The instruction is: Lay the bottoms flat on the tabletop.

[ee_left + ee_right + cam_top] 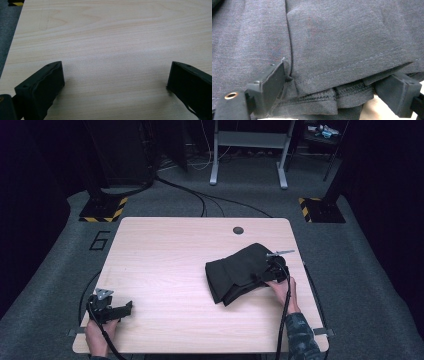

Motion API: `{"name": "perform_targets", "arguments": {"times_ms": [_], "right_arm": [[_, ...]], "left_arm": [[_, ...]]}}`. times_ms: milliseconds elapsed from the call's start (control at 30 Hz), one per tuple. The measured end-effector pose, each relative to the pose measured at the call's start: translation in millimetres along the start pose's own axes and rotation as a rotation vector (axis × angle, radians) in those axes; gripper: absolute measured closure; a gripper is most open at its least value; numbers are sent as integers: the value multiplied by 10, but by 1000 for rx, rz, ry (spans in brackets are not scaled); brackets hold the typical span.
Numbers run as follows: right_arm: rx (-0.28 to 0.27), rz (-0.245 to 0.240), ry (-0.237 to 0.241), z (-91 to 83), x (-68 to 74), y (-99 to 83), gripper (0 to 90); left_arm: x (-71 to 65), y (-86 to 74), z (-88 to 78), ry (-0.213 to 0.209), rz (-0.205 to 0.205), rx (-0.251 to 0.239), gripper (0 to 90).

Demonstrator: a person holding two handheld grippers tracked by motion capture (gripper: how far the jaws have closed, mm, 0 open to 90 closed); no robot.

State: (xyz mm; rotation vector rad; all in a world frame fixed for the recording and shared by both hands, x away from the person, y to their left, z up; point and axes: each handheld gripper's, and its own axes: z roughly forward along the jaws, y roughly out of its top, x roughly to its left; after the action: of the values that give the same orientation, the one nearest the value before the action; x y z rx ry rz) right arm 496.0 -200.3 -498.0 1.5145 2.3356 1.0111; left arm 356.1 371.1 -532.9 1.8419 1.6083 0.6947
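Lab or test bay: wooden counter [165, 255] on grey carpet [60, 270], hazard-striped stand bases [103, 209], floor cables [200, 197], taped "6" [100, 240], dark surrounds.

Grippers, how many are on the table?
2. The left gripper sits open near the table's front-left corner. The right gripper is at the dark folded cloth, jaws apart around its layered edge.

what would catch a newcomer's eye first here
A dark folded cloth lies on the right half of the pale wooden table, the one dark mass on it. The right tongs sit at its right edge, jaws apart around the stacked hems. The left tongs rest open at the near left corner, on bare wood.
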Motion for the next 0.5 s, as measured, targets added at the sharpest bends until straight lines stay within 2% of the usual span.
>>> {"name": "perform_targets", "arguments": {"times_ms": [133, 333, 400, 500], "right_arm": [[-7, -9, -6, -3, 103, -44, 128], [-37, -28, -18, -2, 345, -137, 126], [-40, -18, -22, -5, 430, -162, 125], [-43, -35, -32, -12, 501, -181, 123]], "left_arm": [[-3, -1, -2, 2, 0, 1, 5], [-4, -1, -3, 1, -3, 4, 5], [-3, -1, -2, 2, -1, 1, 5], [-3, -1, -3, 2, -1, 2, 5]]}}
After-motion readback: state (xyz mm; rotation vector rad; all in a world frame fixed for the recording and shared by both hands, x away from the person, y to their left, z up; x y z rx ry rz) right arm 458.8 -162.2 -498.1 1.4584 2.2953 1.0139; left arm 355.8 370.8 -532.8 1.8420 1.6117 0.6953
